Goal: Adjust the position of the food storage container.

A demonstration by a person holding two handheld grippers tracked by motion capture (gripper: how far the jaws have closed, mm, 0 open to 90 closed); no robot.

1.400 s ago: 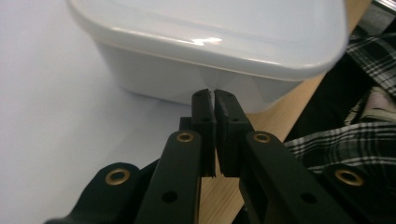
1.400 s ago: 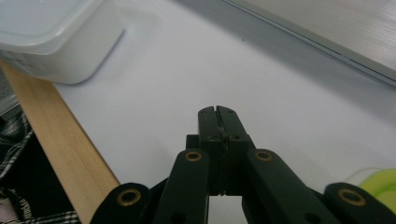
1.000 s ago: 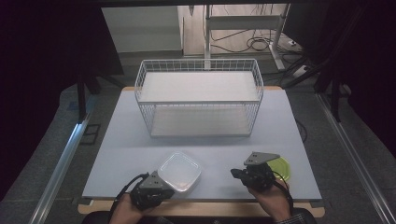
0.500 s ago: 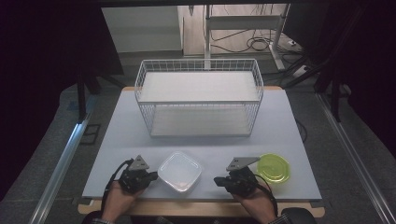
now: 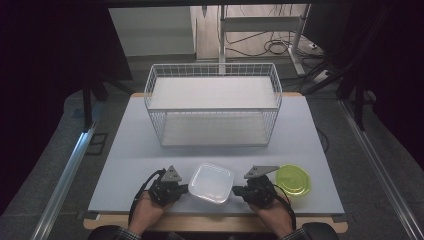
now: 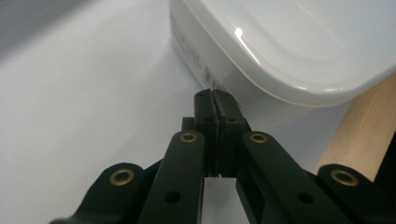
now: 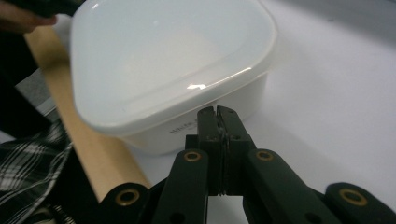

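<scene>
High view: container between hand-held grippers

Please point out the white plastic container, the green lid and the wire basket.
white plastic container (image 5: 212, 182), high view, middle of its top
green lid (image 5: 294, 180), high view, its centre
wire basket (image 5: 212, 109), high view, front top rim

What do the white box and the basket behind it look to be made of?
Box: seemingly plastic, milky and semi-glossy; light glints along its rounded lid rim. Basket: thin wire mesh, white-coated by the look; see-through grid walls. Metal is likely but unconfirmed.
</scene>
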